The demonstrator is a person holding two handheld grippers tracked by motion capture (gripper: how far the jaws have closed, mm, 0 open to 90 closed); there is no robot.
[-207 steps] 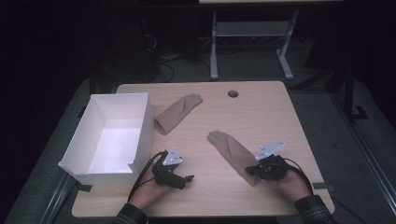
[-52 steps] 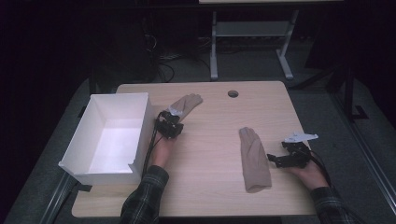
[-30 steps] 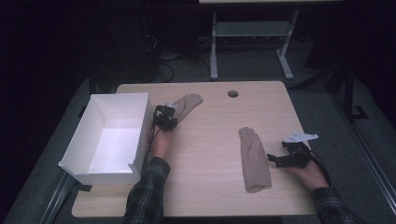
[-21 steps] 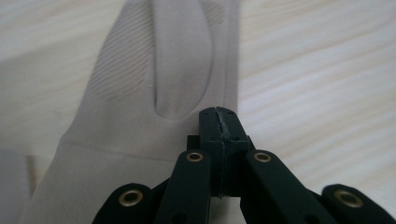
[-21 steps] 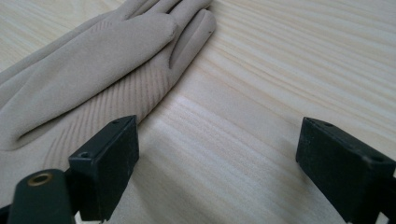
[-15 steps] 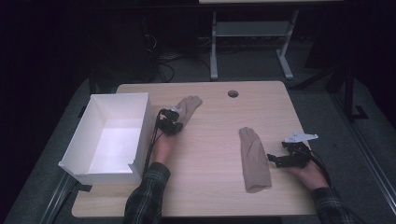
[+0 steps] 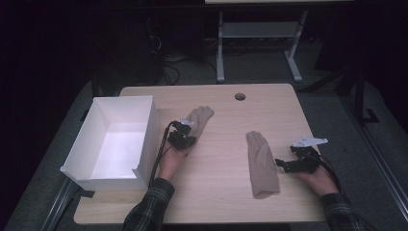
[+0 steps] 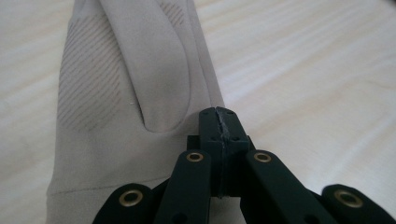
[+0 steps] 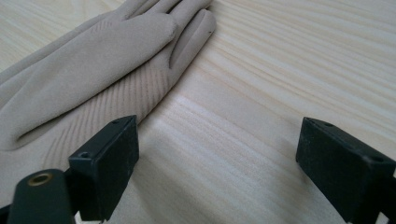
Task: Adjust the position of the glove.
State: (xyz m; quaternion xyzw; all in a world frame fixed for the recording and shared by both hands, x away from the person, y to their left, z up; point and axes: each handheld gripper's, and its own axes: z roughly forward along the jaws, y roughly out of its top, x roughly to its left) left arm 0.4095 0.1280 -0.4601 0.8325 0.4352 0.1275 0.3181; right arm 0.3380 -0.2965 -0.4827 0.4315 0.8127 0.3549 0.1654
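On the wooden table (image 7: 221, 202), the left gripper (image 7: 182, 136) sits at the cuff end of a beige glove (image 7: 198, 119) lying just right of the white box (image 7: 144, 126). Its jaws are pressed together, seemingly pinching the glove's edge, though the fabric between them is hard to make out. The right gripper (image 7: 285, 164) rests with jaws wide apart just beside a second beige glove (image 7: 262, 163), holding nothing.

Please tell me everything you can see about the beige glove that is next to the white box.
The beige glove is soft, suede-like fabric with fine diagonal ribbing on the palm. It lies flat on the wooden table, right of the white box and apart from it, fingers pointing toward the far edge, the thumb folded over the palm. The left gripper is shut on its cuff-side edge.
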